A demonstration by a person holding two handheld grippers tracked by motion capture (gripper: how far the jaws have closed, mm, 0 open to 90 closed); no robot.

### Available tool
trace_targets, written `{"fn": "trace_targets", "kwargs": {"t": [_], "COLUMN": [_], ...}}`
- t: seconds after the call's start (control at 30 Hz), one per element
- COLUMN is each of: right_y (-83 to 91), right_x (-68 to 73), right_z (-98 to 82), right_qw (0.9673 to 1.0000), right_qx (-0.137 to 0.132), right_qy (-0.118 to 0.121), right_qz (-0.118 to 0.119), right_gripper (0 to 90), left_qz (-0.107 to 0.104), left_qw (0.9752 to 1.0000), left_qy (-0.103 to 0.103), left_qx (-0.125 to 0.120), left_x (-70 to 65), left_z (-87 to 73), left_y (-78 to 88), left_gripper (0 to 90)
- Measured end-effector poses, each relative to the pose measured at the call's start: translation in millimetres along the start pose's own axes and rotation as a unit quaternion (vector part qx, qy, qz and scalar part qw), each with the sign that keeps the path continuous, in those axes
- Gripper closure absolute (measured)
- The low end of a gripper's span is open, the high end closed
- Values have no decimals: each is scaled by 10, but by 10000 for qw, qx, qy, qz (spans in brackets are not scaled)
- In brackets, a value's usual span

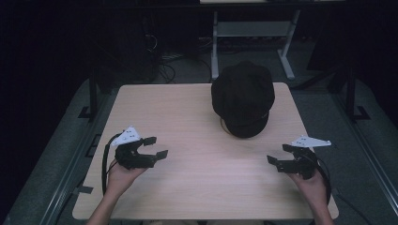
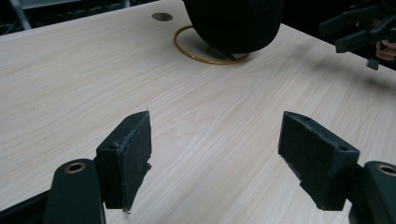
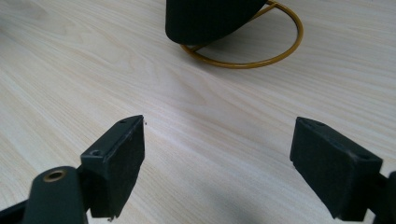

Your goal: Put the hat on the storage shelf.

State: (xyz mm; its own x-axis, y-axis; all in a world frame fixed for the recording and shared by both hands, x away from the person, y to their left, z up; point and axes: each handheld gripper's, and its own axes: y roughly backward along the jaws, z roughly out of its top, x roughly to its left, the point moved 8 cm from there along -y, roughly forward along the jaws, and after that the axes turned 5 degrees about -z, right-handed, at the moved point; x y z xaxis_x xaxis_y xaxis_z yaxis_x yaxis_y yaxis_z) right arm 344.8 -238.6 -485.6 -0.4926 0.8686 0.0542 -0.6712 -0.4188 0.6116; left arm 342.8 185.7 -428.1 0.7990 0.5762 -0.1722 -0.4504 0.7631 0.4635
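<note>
A black cap [image 1: 242, 97] rests on a stand with a round gold wire base [image 2: 210, 57] at the back right of the light wooden table [image 1: 187, 122]. The cap [image 3: 210, 18] hangs over that gold ring [image 3: 261, 60] in the right gripper view too. My left gripper [image 1: 157, 147] hovers open near the table's left front, nothing between its jaws. My right gripper [image 1: 278, 153] is open near the right front, also holding nothing. The left gripper's pads [image 2: 128, 156] and the right gripper's pads [image 3: 116, 163] stand wide apart above bare wood. The right gripper [image 2: 359, 32] also appears far off in the left gripper view.
A round cable hole [image 2: 162, 17] sits in the tabletop behind the cap. Beyond the table stand a white desk frame [image 1: 253, 33] and cables on the dark floor. Black posts [image 1: 92, 91] flank the table's left and right edges.
</note>
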Motion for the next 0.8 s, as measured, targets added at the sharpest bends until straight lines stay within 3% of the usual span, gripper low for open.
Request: {"fn": "trace_targets", "kwargs": {"t": [0.43,0.63,0.8], "right_y": [1,-6,-26], "right_x": [66,105,144], "right_z": [0,-2,-9], "right_qw": [10000,9999,9998], "right_qx": [16,16,18], "right_qy": [35,88,101], "right_qz": [65,125,191], "right_gripper": [176,176,176], "left_qz": [-124,-77,26], "left_qw": [9997,9996,9996], "left_qy": [168,205,122], "left_qx": [137,190,266], "left_x": [-30,10,17], "left_z": [-208,-310,-398], "left_y": [30,12,-10], "left_gripper": [252,241,241]}}
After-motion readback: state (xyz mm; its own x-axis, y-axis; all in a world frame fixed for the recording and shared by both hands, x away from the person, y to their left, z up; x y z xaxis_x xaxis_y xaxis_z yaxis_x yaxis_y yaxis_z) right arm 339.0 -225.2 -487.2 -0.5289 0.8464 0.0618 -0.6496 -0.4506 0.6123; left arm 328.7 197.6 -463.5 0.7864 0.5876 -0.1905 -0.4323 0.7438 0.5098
